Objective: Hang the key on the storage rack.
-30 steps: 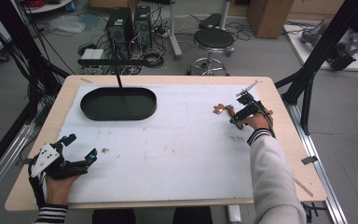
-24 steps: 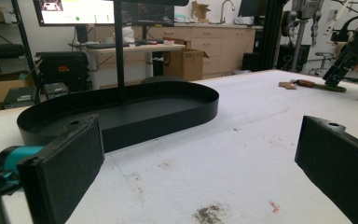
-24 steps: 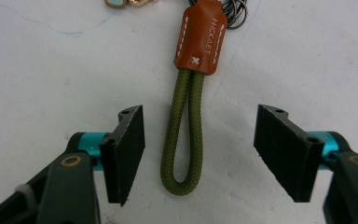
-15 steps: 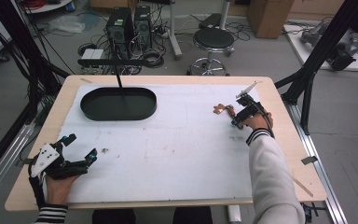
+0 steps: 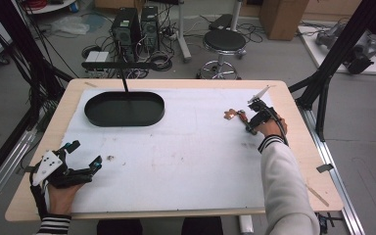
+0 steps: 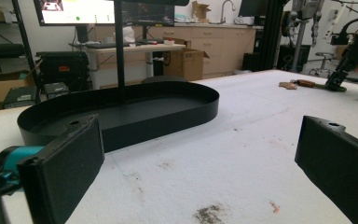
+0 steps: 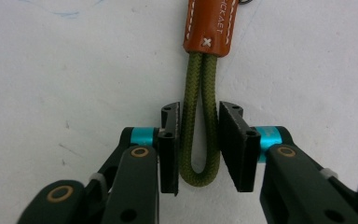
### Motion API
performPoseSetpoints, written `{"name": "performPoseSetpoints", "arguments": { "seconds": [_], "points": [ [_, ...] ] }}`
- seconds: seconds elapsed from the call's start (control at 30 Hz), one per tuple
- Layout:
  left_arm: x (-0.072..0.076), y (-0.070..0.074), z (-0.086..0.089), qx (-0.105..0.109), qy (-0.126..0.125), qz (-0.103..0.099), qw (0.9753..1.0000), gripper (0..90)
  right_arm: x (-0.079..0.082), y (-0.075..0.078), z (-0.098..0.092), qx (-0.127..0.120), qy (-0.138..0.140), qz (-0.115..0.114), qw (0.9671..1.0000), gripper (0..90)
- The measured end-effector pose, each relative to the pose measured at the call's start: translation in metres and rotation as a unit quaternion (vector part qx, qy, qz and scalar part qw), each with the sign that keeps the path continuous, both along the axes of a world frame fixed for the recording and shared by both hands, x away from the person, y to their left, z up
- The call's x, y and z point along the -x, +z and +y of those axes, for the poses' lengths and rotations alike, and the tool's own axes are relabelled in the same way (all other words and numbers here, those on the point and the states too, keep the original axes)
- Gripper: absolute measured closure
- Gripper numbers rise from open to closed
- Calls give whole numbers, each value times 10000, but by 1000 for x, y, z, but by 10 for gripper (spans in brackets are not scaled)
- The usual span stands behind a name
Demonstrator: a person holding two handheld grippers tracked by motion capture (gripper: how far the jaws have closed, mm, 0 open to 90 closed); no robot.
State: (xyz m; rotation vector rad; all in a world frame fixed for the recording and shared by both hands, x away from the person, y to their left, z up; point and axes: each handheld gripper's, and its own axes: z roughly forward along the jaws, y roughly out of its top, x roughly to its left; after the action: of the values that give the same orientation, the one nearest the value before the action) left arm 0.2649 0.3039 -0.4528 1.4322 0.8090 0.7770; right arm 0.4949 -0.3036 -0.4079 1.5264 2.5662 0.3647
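right gripper (image 7: 199, 144), white table cover (image 5: 186, 161), cluttered lab

The right tool (image 7: 199, 144) straddles an olive-green cord loop (image 7: 198, 140) lying on the white bench (image 7: 74, 70). Its two black jaws stand on either side of the loop, close against the doubled cord, whose bend curves between them. At the far end, the two strands run into a tan leather sleeve (image 7: 214, 25) stitched in white, marked with a small cross and partly legible stamped lettering.
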Motion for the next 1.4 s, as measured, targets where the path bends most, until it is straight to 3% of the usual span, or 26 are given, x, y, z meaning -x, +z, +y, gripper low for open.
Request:
{"name": "performPoseSetpoints", "arguments": {
  "seconds": [0.03,0.2,0.53,0.7,0.83,1.0,1.1,1.17,1.2,1.23,1.27,1.3,1.4],
  "points": [
    [0,0,0,6,7,2,10000,17,1,0,3,40,-11,19,10000,769],
    [0,0,0,9,0,4,10000,17,1,0,4,50,-81,36,9999,791],
    [0,0,0,22,5,-3,10000,17,1,3,4,52,37,-31,10000,799],
    [0,0,1,47,-60,-23,10000,17,4,10,4,-259,191,-197,9993,800],
    [-1,0,1,33,-72,46,10000,17,9,18,8,-532,458,-350,9969,801],
    [-4,1,2,65,-137,171,9997,17,18,31,10,-935,735,-592,9911,802],
    [-7,4,3,-105,-181,308,9993,17,24,40,11,-1203,990,-770,9848,804],
    [-9,9,4,-69,-235,332,9991,17,29,45,13,-1344,1132,-849,9808,806],
    [-10,11,5,-67,-249,323,9991,17,32,48,13,-1429,1157,-936,9785,806],
    [-11,15,5,-80,-269,310,9991,17,35,52,14,-1644,1255,-993,9733,807],
    [-12,19,5,-106,-314,292,9990,17,35,52,14,-1644,1255,-993,9733,807],
    [-13,23,5,-128,-357,277,9989,17,37,55,16,-1716,1328,-1047,9705,807],
    [-18,37,3,-190,-566,217,9980,17,42,60,20,-1988,1587,-1160,9601,806]
  ]
}}
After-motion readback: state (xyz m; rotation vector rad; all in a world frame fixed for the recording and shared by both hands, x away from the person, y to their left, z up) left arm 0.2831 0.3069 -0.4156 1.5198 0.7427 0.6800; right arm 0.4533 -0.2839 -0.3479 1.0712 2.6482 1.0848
